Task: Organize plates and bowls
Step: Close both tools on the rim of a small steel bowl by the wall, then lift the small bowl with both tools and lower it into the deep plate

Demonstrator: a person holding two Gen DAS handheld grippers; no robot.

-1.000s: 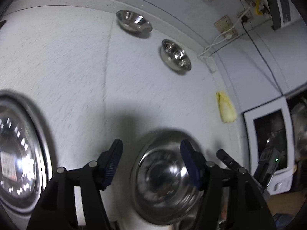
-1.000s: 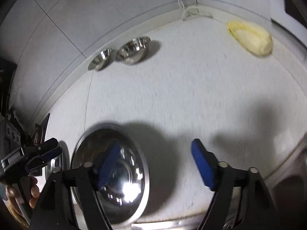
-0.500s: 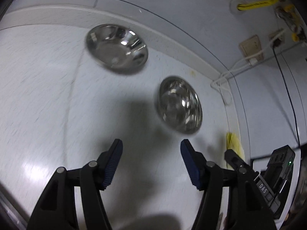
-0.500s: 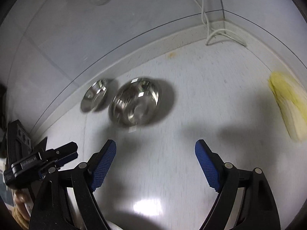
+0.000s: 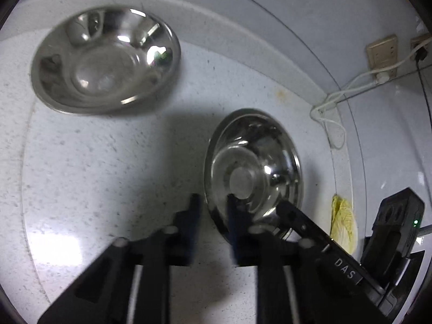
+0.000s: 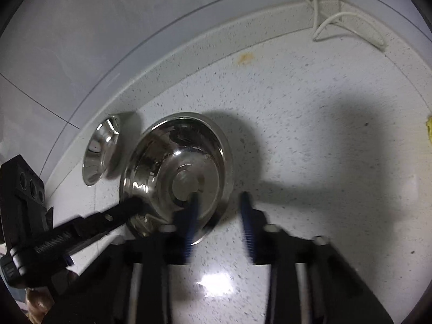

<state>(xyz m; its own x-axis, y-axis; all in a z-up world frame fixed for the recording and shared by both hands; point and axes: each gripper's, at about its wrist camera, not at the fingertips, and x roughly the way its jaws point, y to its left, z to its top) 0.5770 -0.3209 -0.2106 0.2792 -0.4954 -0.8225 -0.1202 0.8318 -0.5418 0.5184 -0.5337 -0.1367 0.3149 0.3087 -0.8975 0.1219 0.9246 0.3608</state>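
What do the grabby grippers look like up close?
Each gripper is black, with two straight fingers tipped in ridged blue pads and round silver bolts. The left gripper sees the right gripper beside it, with white "DAS" lettering and a little green light.

Both wrist cameras look steeply down, close over the speckled countertop [image 5: 94, 167], toward its back edge where it meets the wall. The left view faces the back right corner, the right view the back edge left of that corner. They share the nearer steel bowl [image 5: 253, 172] [image 6: 178, 172], the farther steel bowl [image 5: 105, 62] [image 6: 101, 151] and the white cable [image 5: 332, 108] [image 6: 343, 19].
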